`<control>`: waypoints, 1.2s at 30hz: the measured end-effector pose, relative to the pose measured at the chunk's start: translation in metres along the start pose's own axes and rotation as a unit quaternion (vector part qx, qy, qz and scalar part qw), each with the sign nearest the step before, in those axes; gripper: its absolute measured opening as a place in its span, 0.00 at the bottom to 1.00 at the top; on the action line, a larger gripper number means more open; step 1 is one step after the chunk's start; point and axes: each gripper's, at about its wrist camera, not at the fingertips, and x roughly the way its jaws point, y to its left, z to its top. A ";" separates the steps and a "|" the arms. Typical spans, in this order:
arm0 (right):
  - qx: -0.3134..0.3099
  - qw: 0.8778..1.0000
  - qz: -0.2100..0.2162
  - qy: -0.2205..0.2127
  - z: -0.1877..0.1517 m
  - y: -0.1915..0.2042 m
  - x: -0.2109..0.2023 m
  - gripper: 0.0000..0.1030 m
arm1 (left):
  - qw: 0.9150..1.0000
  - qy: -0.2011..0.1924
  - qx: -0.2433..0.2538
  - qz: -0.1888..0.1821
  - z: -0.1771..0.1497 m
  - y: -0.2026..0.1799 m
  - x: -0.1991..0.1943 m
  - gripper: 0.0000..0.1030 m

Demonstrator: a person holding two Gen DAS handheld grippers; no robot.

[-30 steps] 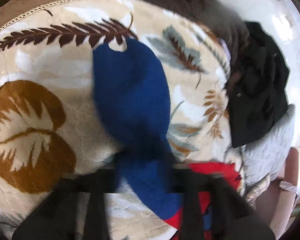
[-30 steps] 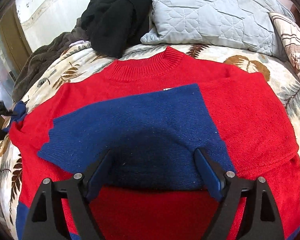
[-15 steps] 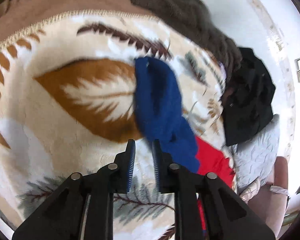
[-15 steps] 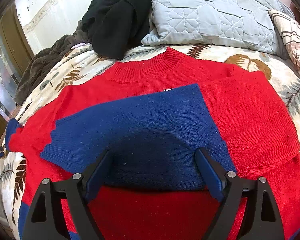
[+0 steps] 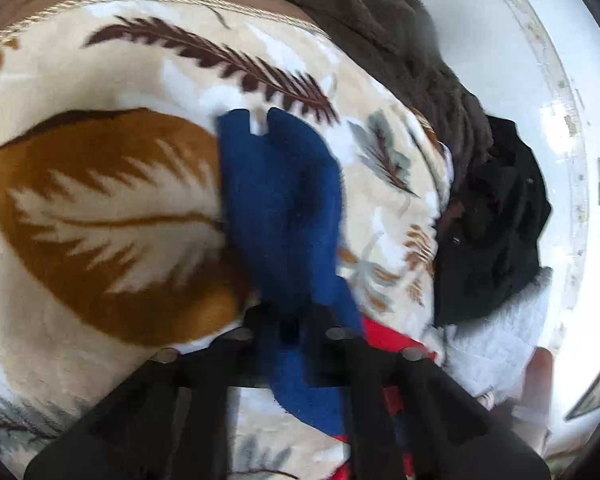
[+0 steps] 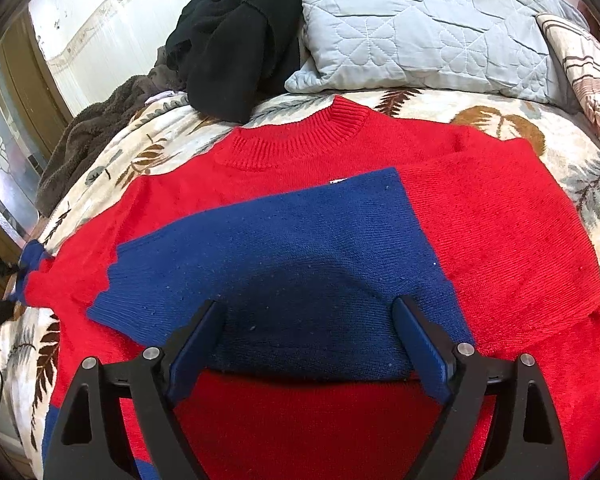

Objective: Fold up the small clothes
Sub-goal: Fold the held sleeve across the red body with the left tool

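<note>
A red sweater (image 6: 480,220) with blue sleeve ends lies flat on the bed. One blue sleeve (image 6: 284,248) is folded across its chest. My right gripper (image 6: 308,340) is open just above that sleeve, with nothing between its fingers. The other blue sleeve end (image 5: 280,208) lies stretched out on the blanket in the left wrist view, and also shows at the left edge of the right wrist view (image 6: 32,258). My left gripper (image 5: 290,320) is blurred and sits around this sleeve, which passes between its fingers; they look closed on it.
A leaf-patterned blanket (image 5: 100,208) covers the bed. A black garment (image 6: 236,44) and a grey quilted pillow (image 6: 420,28) lie at the head. A dark brown blanket (image 5: 380,28) lies along the wall side. A patterned cushion (image 6: 588,76) is at the right.
My left gripper backed off the blue sleeve half a second ago, then came forward over it again. The right gripper has stayed still and open.
</note>
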 end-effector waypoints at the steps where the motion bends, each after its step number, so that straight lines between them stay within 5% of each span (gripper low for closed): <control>1: 0.000 1.000 0.001 0.000 0.000 0.000 0.000 0.87 | 1.000 -0.007 0.006 0.002 -0.001 -0.004 -0.004 0.04; 7: 0.002 1.000 0.009 0.001 0.000 0.000 0.000 0.90 | 0.997 -0.025 0.070 -0.015 -0.022 -0.043 -0.030 0.04; 10: -0.012 1.000 0.018 0.010 0.001 0.005 0.003 1.00 | 0.995 -0.021 0.093 -0.024 -0.034 -0.065 -0.037 0.04; 18: -0.054 0.998 -0.011 0.041 0.006 0.015 0.004 0.99 | 0.989 -0.003 0.145 -0.028 -0.075 -0.119 -0.038 0.04; 26: -0.003 0.999 -0.047 -0.018 0.001 -0.034 -0.045 1.00 | 0.980 0.022 0.197 -0.027 -0.124 -0.167 -0.026 0.04; 31: 0.052 0.997 -0.053 0.023 -0.017 -0.081 -0.031 1.00 | 0.973 0.041 0.225 -0.028 -0.159 -0.198 -0.013 0.04; 36: 0.039 0.998 -0.058 0.006 -0.020 -0.077 -0.035 1.00 | 0.968 0.079 0.236 -0.034 -0.196 -0.218 0.009 0.04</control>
